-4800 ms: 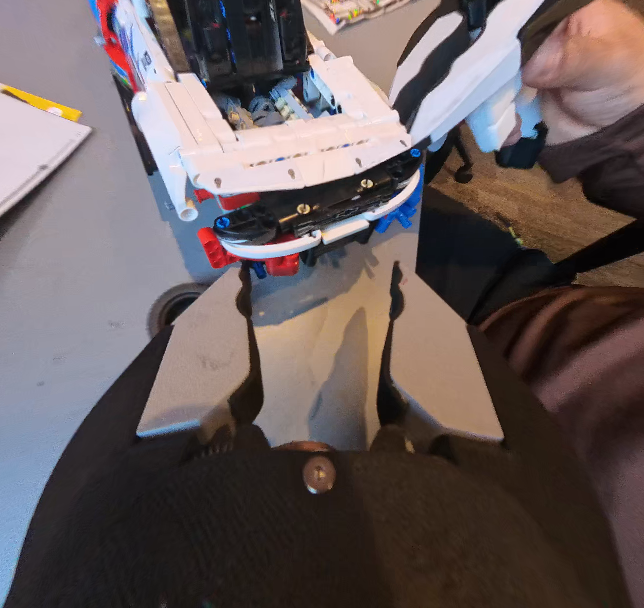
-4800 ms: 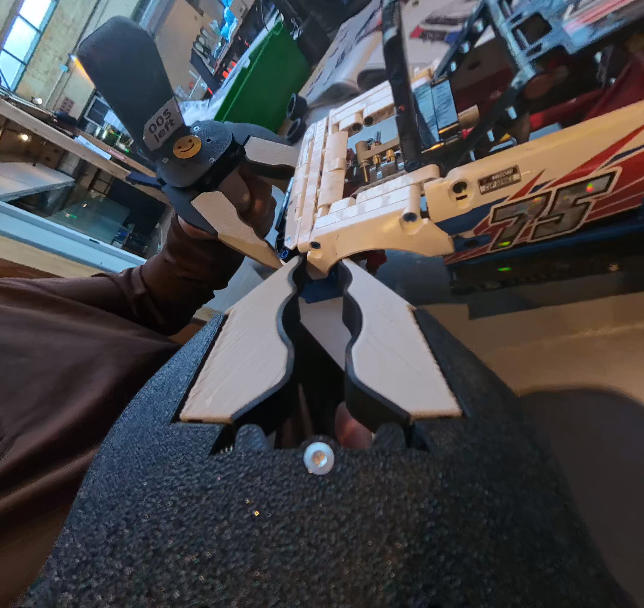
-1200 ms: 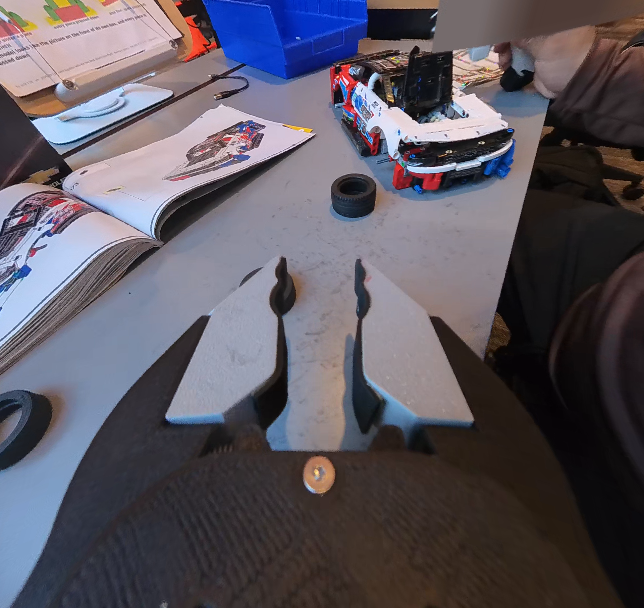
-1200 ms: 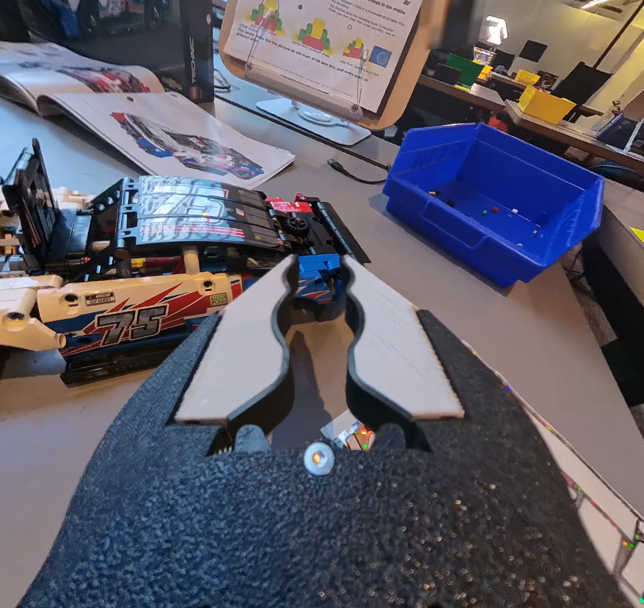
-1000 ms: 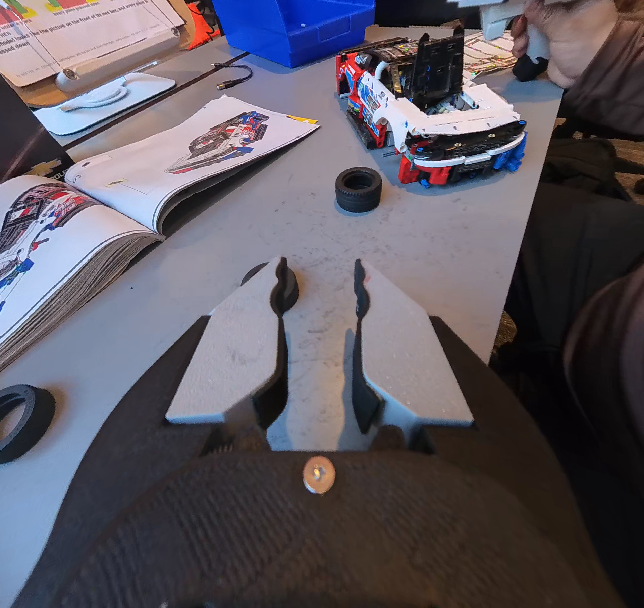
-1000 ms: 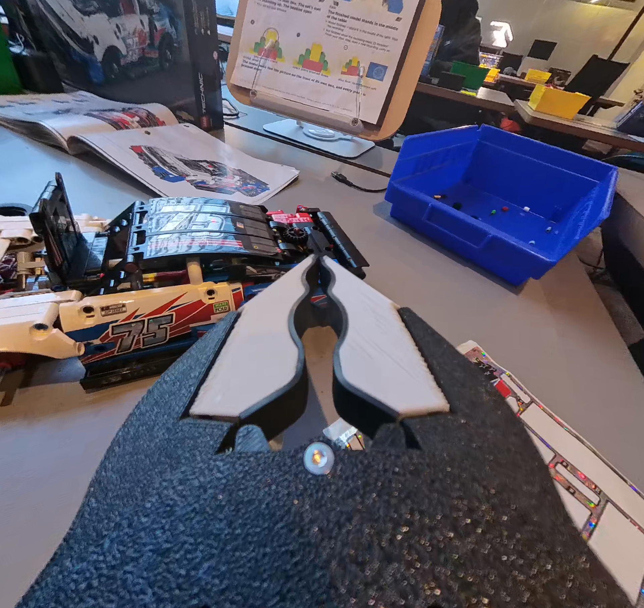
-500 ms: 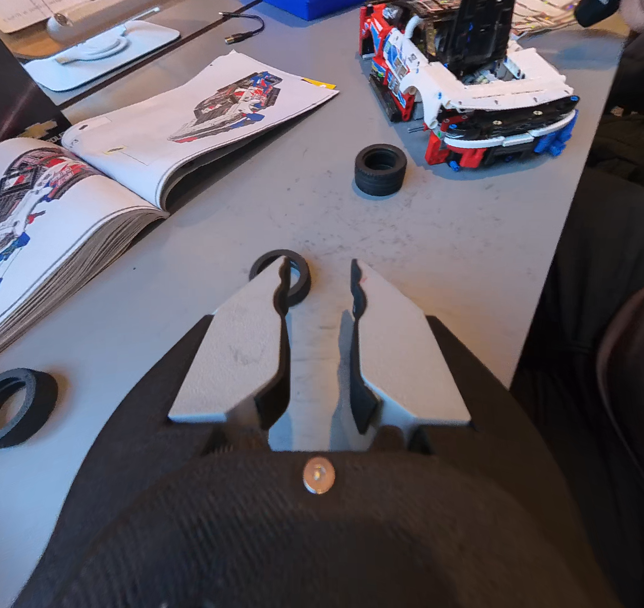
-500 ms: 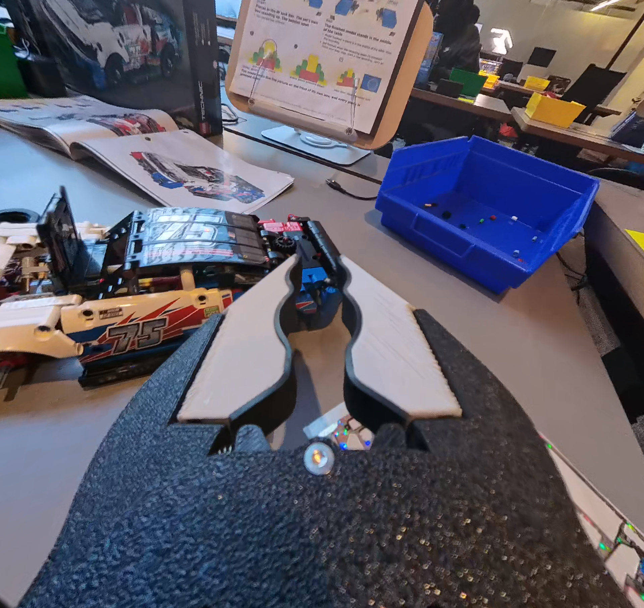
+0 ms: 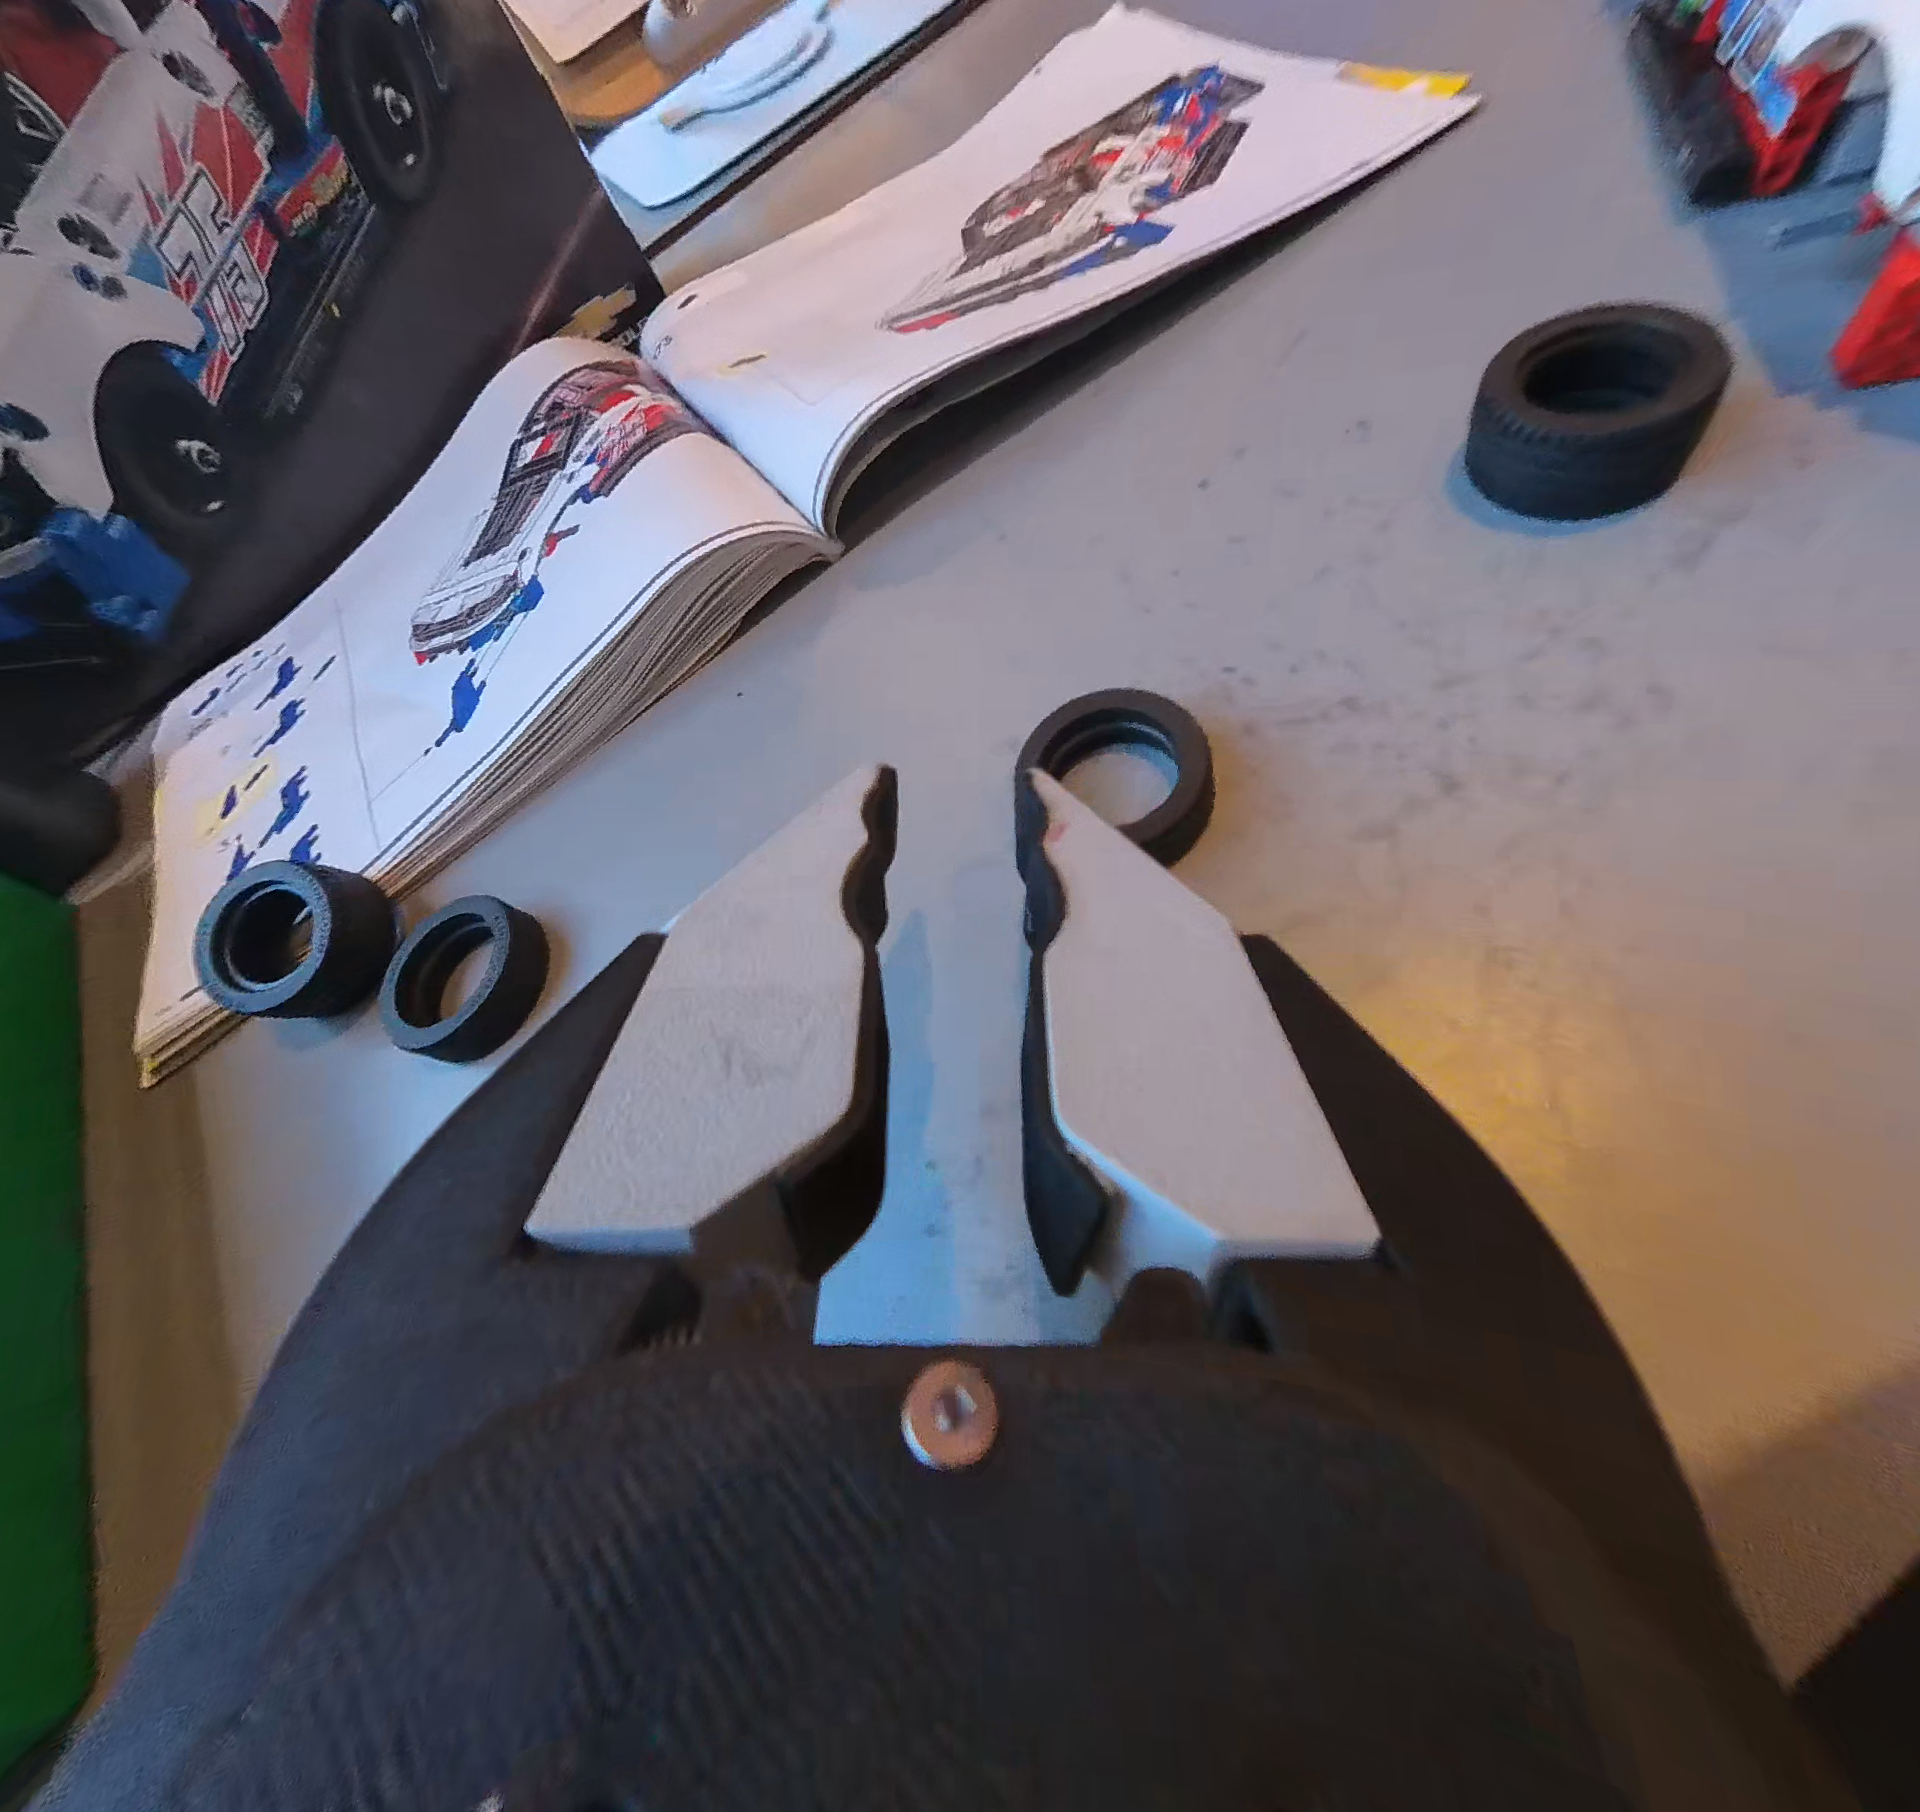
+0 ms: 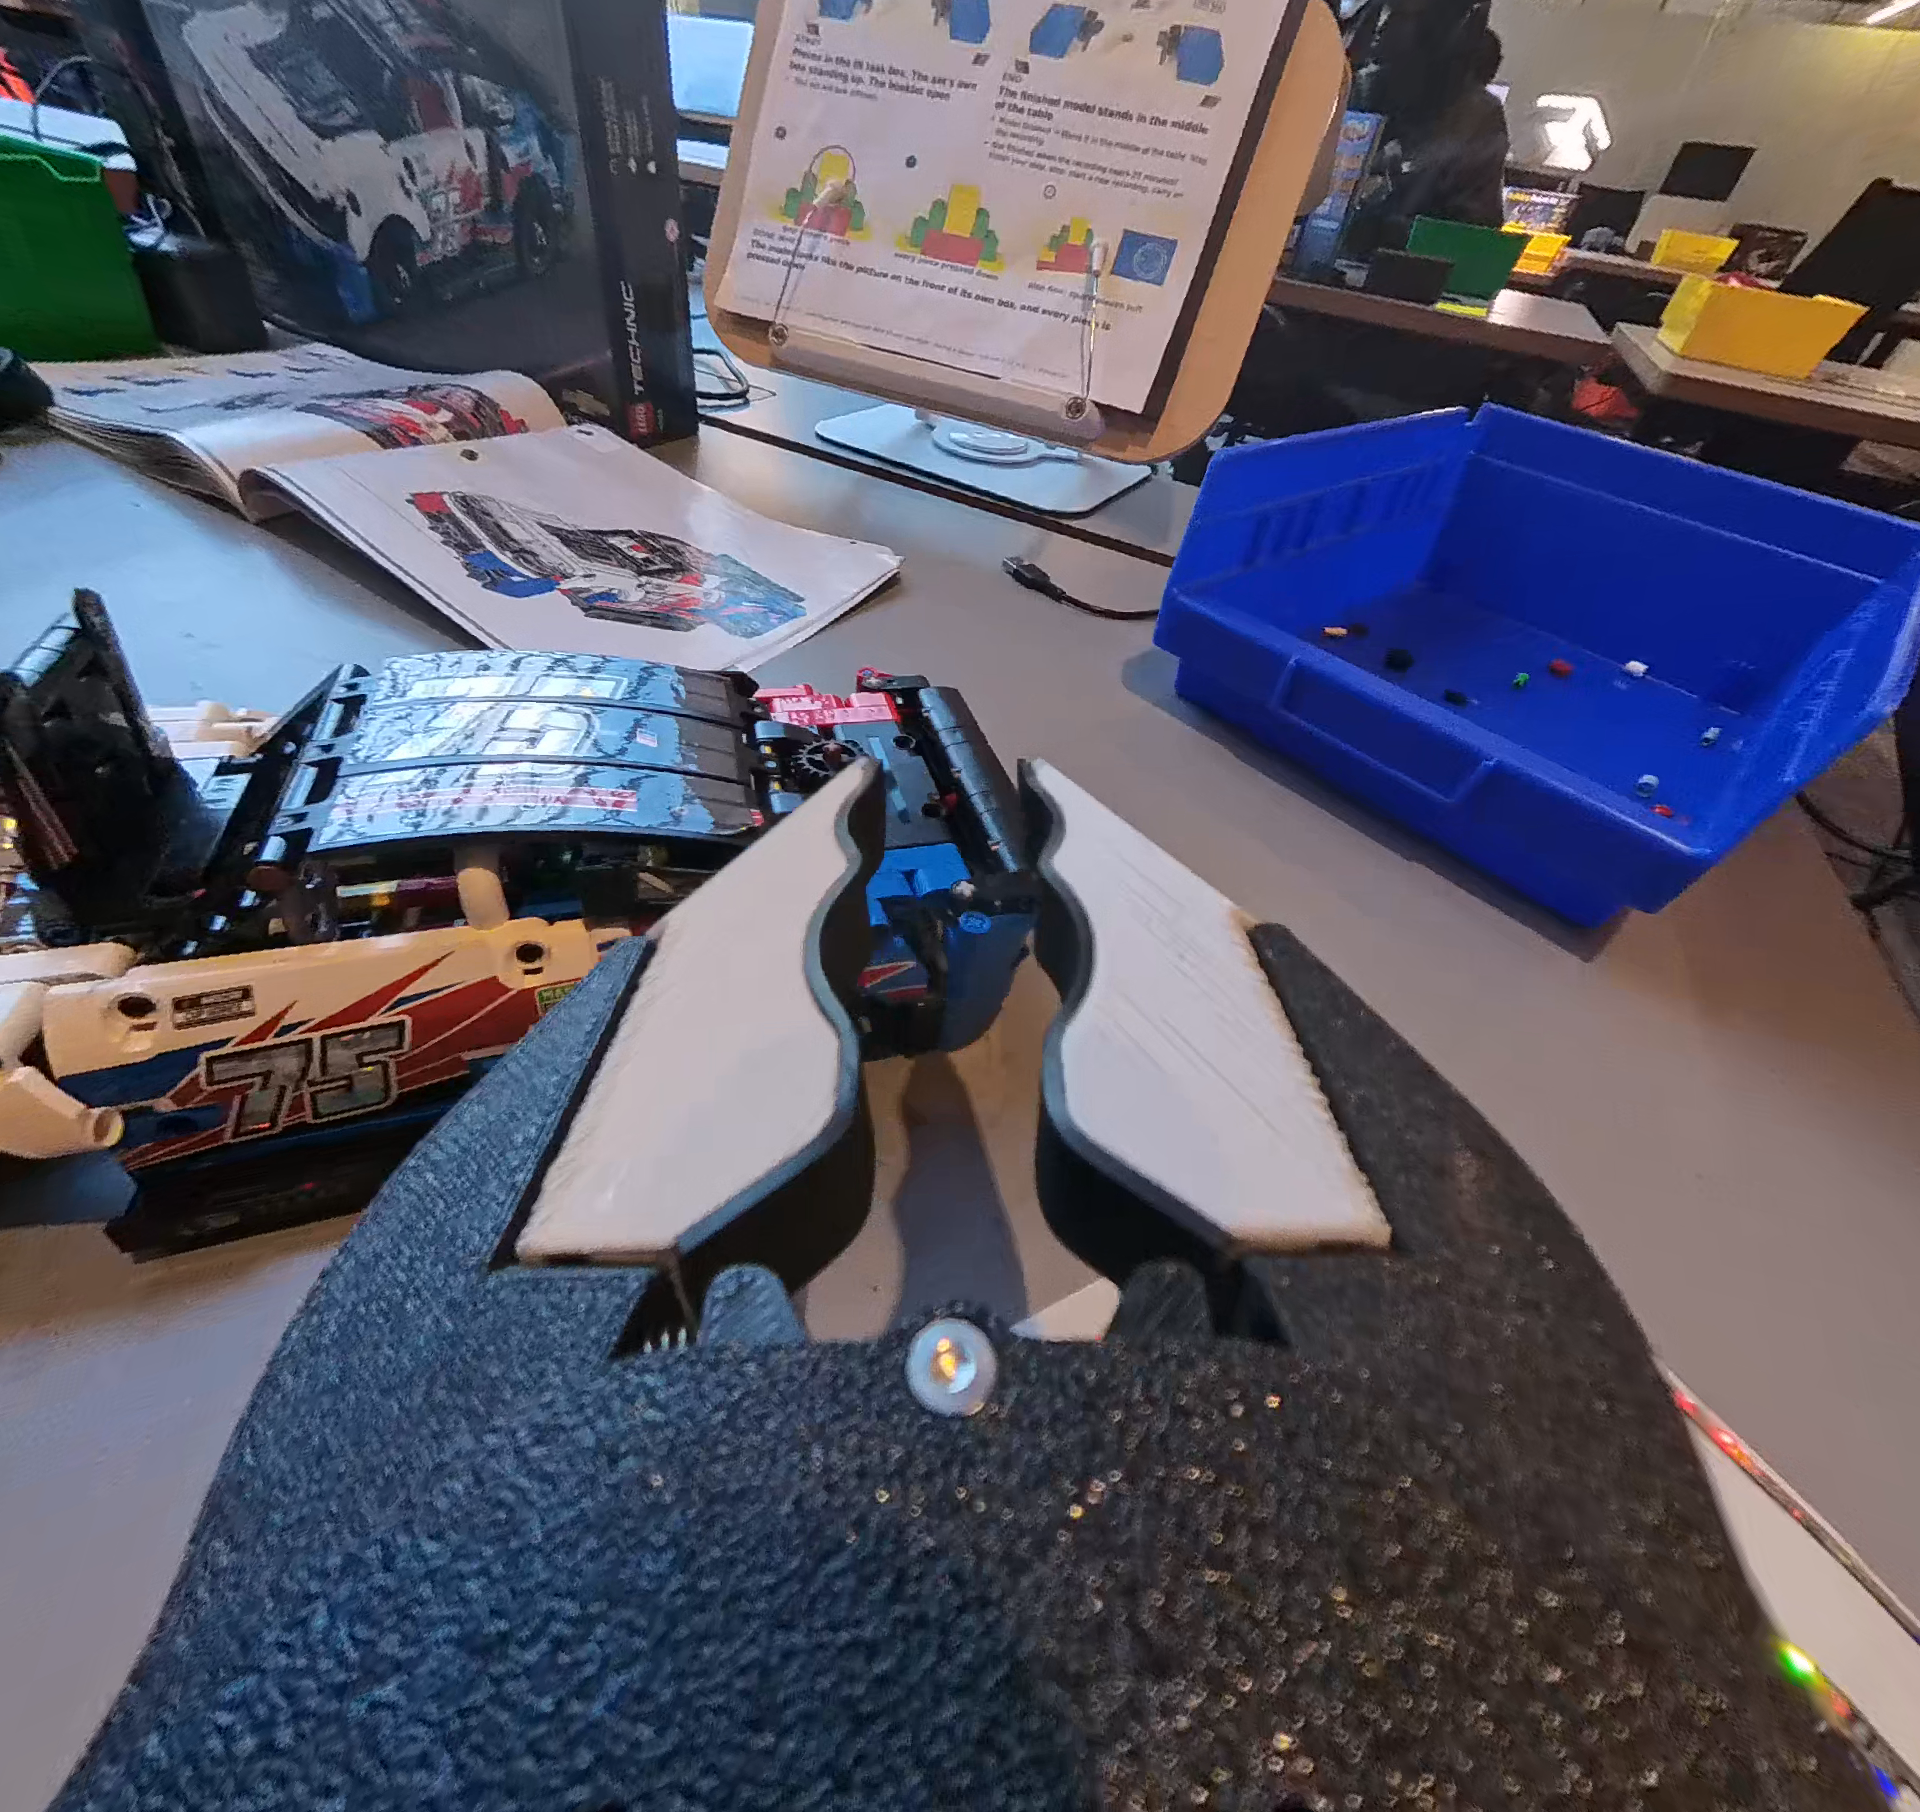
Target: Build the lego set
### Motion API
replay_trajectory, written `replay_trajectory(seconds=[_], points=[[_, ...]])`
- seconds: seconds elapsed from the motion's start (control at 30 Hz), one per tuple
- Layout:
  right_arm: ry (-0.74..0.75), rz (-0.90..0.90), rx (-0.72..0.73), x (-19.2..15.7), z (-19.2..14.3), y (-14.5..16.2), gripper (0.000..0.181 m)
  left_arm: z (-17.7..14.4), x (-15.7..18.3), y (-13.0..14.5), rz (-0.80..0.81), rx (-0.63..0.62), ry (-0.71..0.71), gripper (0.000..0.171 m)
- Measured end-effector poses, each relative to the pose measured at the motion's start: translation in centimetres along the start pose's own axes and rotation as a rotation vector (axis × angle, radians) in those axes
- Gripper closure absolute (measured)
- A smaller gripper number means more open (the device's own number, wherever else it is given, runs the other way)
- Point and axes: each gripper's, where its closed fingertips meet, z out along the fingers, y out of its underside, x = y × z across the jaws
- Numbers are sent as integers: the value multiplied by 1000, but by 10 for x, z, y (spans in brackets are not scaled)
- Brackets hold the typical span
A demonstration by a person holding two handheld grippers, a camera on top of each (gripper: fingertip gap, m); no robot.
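The lego race car point(image 10: 343, 889), white, red and blue with a black roof, sits on the grey table; its edge shows at the top right of the left wrist view point(image 9: 1766, 48). My right gripper point(image 10: 951, 775) is open and empty, just above the car's blue rear end. My left gripper point(image 9: 956, 786) is open and empty over the table. A flat black tyre point(image 9: 1117, 775) lies just beyond its right fingertip. A thicker tyre point(image 9: 1600, 422) lies farther right. Two more tyres point(image 9: 286, 936) point(image 9: 462, 973) lie at the left by the open instruction booklet point(image 9: 727, 432).
The set's box point(image 10: 364, 131) stands at the back left. An instruction sheet on a stand point(image 10: 1029, 141) is behind the booklet point(image 10: 582, 536). A blue bin point(image 10: 1558, 661) with several small parts sits at the right, with a cable point(image 10: 1070, 593) beside it. A sticker sheet point(image 10: 1808, 1513) lies at the near right. Spacing between my two grippers at the tips: around 45 centimetres.
My left gripper has swung left and lower, away from the car; the flat tyre now lies by its right fingertip and two more tyres came into view. My right gripper opened slightly.
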Motion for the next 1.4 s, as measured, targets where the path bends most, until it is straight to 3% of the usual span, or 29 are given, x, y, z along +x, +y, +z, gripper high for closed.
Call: replay_trajectory(seconds=[0.2,0.37,0.6,0.97,1.4], points=[[-41,96,26,3,-3,-3,142,6,-13,8,-22,-59,-76,155],[-67,126,35,1,-5,-4,141,7,-21,11,-88,-77,-91,154],[-98,113,31,-7,-5,-4,138,-3,-19,-3,15,18,-164,164],[-13,31,40,0,-6,-5,141,-7,-11,-9,-25,77,-76,158],[-48,-131,-4,-29,3,-2,141,-10,-14,-11,-103,101,-33,154]])
